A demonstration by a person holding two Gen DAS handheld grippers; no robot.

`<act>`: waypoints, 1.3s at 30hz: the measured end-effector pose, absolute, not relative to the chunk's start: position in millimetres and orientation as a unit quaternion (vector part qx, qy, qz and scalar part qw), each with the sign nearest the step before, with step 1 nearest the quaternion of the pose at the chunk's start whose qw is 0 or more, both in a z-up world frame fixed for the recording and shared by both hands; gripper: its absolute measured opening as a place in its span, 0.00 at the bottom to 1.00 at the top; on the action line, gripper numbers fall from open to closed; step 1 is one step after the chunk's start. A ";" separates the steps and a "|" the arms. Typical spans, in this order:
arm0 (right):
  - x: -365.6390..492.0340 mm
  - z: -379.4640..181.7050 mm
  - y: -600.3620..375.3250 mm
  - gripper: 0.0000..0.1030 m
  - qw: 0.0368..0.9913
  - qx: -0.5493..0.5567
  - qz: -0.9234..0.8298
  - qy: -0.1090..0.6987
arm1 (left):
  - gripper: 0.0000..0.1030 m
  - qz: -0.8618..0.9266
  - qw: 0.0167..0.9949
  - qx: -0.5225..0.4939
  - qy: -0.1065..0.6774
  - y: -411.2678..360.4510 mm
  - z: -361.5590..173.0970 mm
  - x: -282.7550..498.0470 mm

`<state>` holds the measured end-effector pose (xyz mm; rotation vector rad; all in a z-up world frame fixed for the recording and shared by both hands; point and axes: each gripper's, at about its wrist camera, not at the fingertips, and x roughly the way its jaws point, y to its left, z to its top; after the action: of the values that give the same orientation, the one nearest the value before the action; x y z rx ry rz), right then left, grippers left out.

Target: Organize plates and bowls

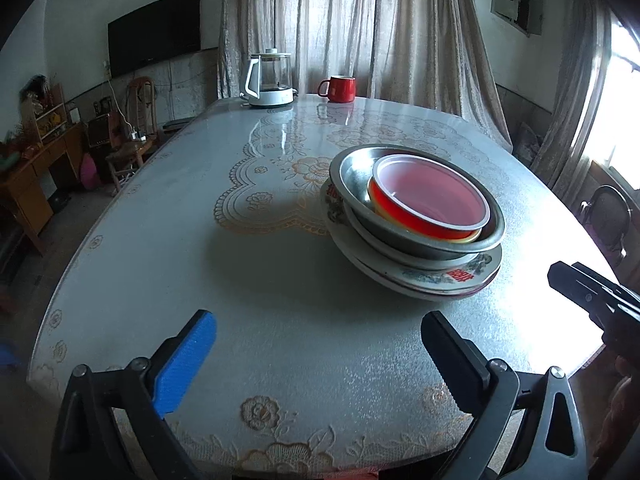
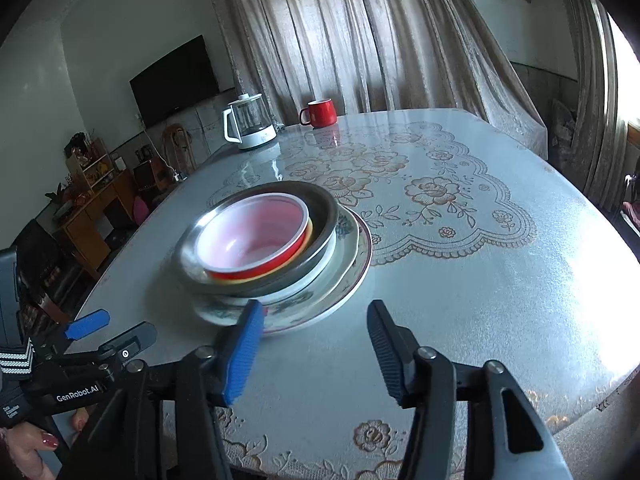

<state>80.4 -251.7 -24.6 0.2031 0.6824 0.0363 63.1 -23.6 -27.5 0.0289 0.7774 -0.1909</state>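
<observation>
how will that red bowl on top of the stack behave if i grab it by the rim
The red bowl looks like thin plastic, so probably light and its rim may flex. It sits loose and off-centre inside the metal bowl, so it would likely lift free easily, or slide if nudged.

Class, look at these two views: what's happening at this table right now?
A person holds a tool in each hand over a lace-patterned table. Both the left tool and the right tool are open and hold nothing. Between them sits one stack: a red bowl inside a steel bowl, on patterned plates.
</observation>
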 end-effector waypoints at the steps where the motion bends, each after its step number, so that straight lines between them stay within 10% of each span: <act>1: 76.0 -25.9 -247.5 0.63 0.939 0.096 0.017 0.331 | 1.00 -0.088 0.923 0.015 0.375 -22.4 -27.0 58.4; 39: 20.3 -46.7 -204.4 0.74 0.948 0.047 -0.068 0.307 | 1.00 -0.016 0.926 0.045 0.376 -18.2 -36.7 5.5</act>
<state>20.3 -204.4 -46.7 0.0957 0.6258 -0.1375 5.5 -18.2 -36.7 0.0915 0.7706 -0.0330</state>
